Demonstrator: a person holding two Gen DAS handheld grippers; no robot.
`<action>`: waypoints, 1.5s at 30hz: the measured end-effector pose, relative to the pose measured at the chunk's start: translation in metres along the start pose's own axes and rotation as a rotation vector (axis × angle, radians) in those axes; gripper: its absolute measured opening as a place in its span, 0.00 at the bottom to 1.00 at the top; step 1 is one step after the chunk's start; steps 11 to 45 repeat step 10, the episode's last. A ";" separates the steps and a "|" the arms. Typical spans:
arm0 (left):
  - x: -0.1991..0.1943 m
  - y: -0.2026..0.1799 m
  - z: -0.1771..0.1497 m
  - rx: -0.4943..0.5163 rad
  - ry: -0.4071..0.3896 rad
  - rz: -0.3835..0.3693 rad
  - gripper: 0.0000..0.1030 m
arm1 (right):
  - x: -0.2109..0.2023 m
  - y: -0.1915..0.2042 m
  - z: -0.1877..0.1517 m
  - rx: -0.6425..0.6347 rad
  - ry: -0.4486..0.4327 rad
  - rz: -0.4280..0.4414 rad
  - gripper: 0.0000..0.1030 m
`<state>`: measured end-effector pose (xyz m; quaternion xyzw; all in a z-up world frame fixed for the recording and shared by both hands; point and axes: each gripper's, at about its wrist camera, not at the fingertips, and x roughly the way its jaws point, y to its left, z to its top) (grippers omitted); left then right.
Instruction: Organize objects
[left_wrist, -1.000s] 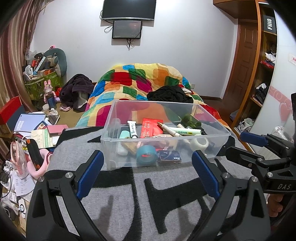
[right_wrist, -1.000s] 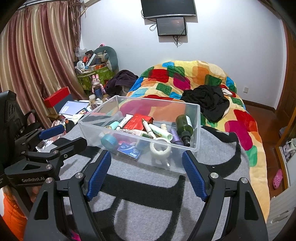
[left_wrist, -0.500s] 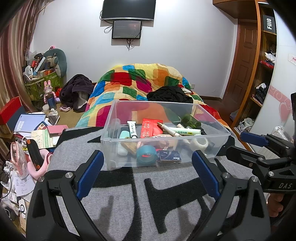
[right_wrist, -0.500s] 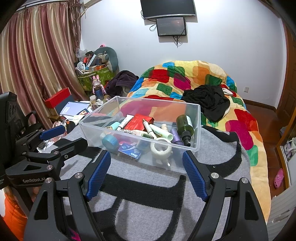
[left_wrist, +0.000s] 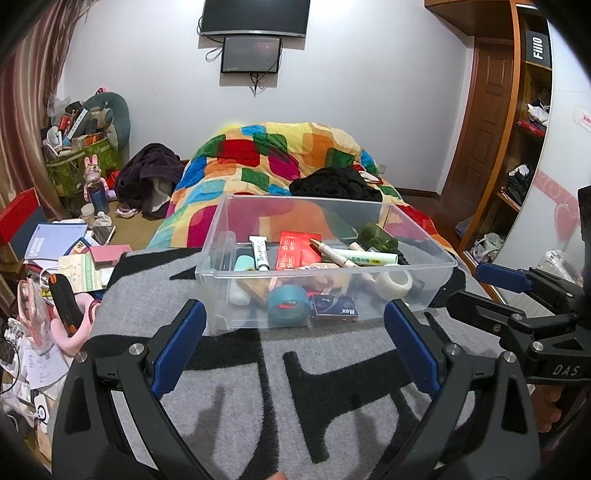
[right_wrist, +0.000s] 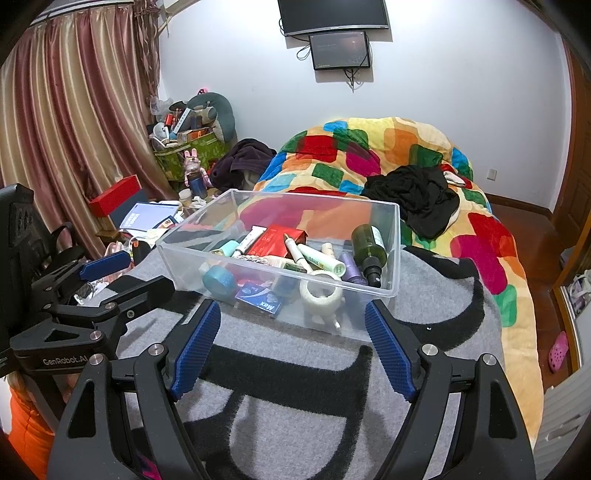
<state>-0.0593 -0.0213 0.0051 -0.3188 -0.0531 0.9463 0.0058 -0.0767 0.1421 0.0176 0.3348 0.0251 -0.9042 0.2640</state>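
A clear plastic bin (left_wrist: 421, 263) (right_wrist: 391, 251) stands on a grey and black blanket (left_wrist: 258, 387). It holds several small items: a teal tape roll (left_wrist: 288, 303) (right_wrist: 218, 280), a white tape roll (left_wrist: 396, 281) (right_wrist: 320, 294), a blue box (left_wrist: 333, 307) (right_wrist: 259, 300), a red packet (left_wrist: 293, 248), a green bottle (right_wrist: 368, 248), tubes and a pen. My left gripper (left_wrist: 293, 341) is open and empty just short of the bin's near wall. My right gripper (right_wrist: 291, 349) is open and empty before the bin's near right corner.
A colourful quilt (right_wrist: 388, 155) and black clothes (right_wrist: 417, 199) lie behind the bin. Books, papers and a red box (left_wrist: 18, 218) clutter the left side. A wooden shelf (left_wrist: 528, 147) and door stand at the right. Each gripper shows in the other's view (left_wrist: 532, 310) (right_wrist: 85, 295).
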 end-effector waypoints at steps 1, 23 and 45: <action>0.000 0.000 0.000 -0.002 0.003 -0.003 0.95 | 0.000 0.000 0.000 0.000 0.000 0.000 0.76; -0.004 -0.002 -0.002 0.011 -0.008 -0.001 0.96 | 0.000 0.000 -0.001 0.000 0.001 -0.001 0.78; -0.004 -0.002 -0.002 0.011 -0.008 -0.001 0.96 | 0.000 0.000 -0.001 0.000 0.001 -0.001 0.78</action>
